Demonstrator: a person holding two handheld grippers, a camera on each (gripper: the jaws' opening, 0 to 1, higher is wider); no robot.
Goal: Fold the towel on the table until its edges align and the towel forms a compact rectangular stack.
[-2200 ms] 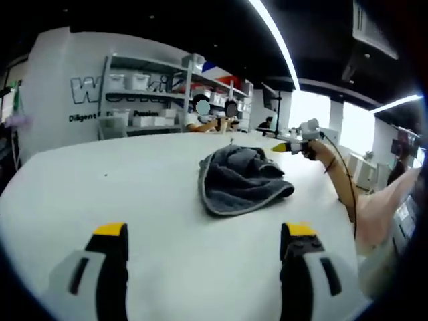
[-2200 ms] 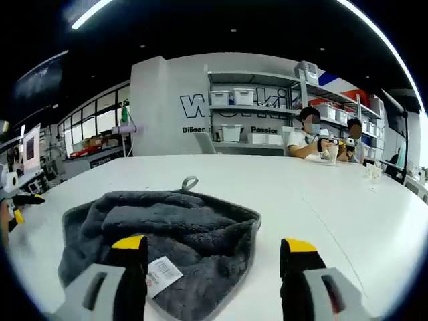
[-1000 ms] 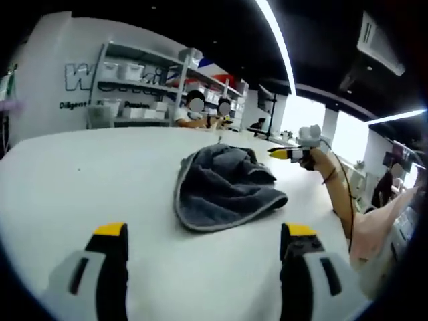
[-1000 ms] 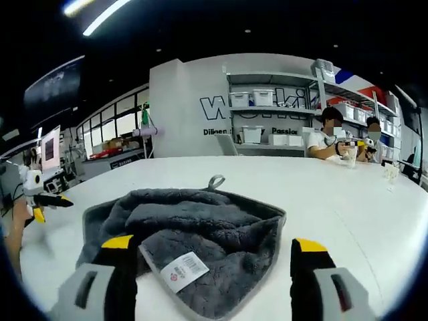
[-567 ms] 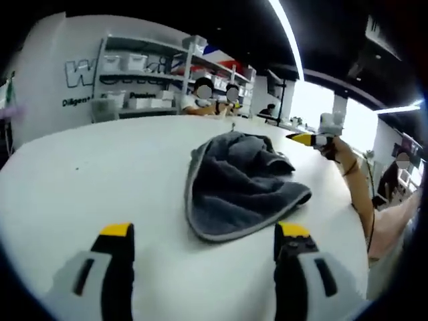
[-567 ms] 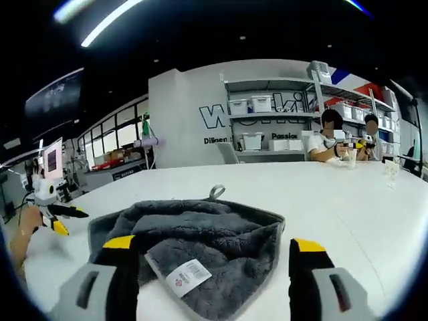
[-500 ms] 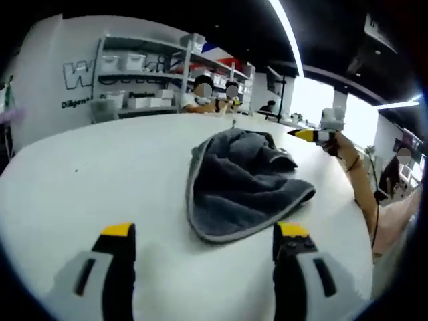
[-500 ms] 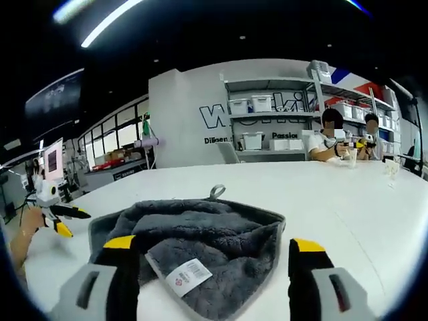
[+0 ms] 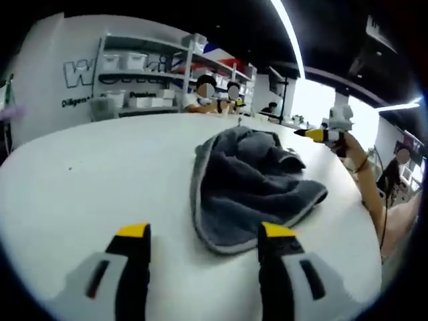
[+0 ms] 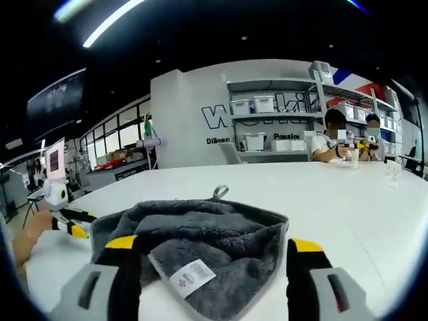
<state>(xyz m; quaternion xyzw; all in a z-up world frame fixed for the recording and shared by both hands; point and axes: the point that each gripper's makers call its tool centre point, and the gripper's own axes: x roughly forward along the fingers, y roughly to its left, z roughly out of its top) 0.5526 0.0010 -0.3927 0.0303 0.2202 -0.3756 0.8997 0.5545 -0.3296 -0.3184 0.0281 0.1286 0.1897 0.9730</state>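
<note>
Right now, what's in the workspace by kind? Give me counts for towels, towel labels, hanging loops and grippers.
Grey towel: 1
White label on the towel: 1
Hanging loop: 1
Grippers: 2, left gripper and right gripper
Total: 5
</note>
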